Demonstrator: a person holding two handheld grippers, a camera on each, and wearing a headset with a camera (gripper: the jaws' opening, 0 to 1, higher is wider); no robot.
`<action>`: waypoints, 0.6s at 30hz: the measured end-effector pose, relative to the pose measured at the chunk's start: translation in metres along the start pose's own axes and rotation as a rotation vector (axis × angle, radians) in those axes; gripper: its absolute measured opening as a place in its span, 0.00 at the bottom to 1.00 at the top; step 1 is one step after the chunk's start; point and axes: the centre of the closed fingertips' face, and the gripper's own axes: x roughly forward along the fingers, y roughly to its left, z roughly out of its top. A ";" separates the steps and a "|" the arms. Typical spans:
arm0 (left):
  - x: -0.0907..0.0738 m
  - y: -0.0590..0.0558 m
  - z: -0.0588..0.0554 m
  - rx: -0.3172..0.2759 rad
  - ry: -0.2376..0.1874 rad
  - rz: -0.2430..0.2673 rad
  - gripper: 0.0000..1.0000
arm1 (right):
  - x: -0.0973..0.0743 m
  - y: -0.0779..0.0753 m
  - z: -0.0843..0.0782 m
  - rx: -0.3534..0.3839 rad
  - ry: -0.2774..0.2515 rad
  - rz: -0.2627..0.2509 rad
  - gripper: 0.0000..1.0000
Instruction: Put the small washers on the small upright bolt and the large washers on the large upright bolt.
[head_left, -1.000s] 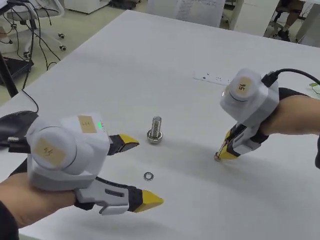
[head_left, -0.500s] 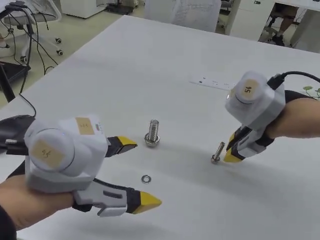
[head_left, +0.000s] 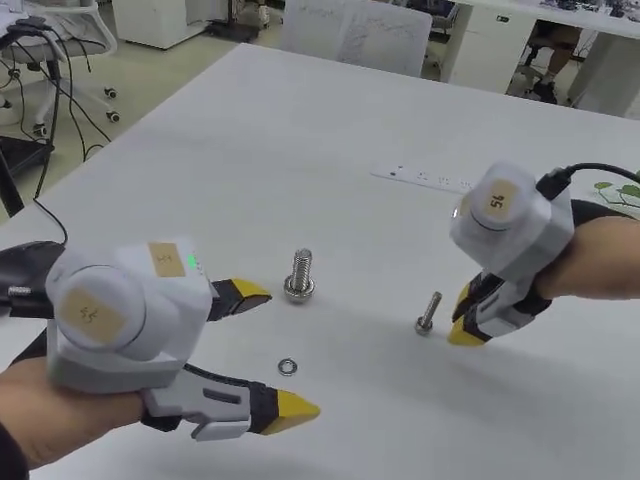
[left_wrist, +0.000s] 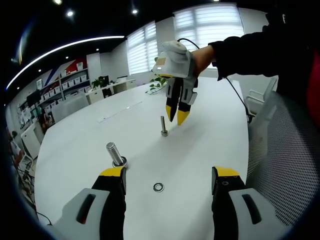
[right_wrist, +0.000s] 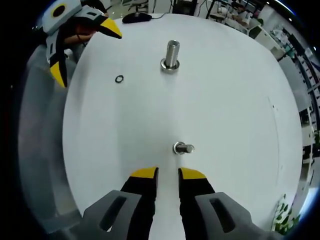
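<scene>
The large bolt (head_left: 299, 274) (left_wrist: 116, 154) (right_wrist: 171, 54) stands upright mid-table with a washer stack at its base. Right of it the small bolt (head_left: 429, 312) (left_wrist: 163, 126) (right_wrist: 182, 148) stands on its head, free of any jaw. One small washer (head_left: 287, 367) (left_wrist: 158, 187) (right_wrist: 119, 79) lies flat on the table. My left gripper (head_left: 275, 350) (left_wrist: 170, 172) (right_wrist: 85, 52) is wide open, low over the table, with the washer just ahead between its jaws. My right gripper (head_left: 465, 318) (left_wrist: 177, 114) (right_wrist: 168, 173) hovers just right of the small bolt, jaws narrowly apart and holding nothing.
A white power strip (head_left: 420, 178) lies at the back of the white table (head_left: 300, 130). A black object (head_left: 22, 265) sits at the table's left edge, with cables and chair legs on the floor beyond. Desks stand behind the table.
The right gripper had the small bolt at its jaw tips; it has drawn back to the right and the bolt stands alone. The left gripper barely moved.
</scene>
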 end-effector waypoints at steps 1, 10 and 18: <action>0.000 0.000 0.000 0.001 -0.001 0.000 0.69 | -0.001 0.001 0.000 -0.004 -0.001 -0.001 0.17; -0.002 -0.001 0.003 0.009 -0.010 0.004 0.69 | -0.005 0.021 0.016 -0.039 -0.026 0.009 0.17; -0.004 0.000 0.004 0.012 -0.012 0.010 0.69 | -0.001 0.033 0.032 -0.074 -0.046 0.032 0.17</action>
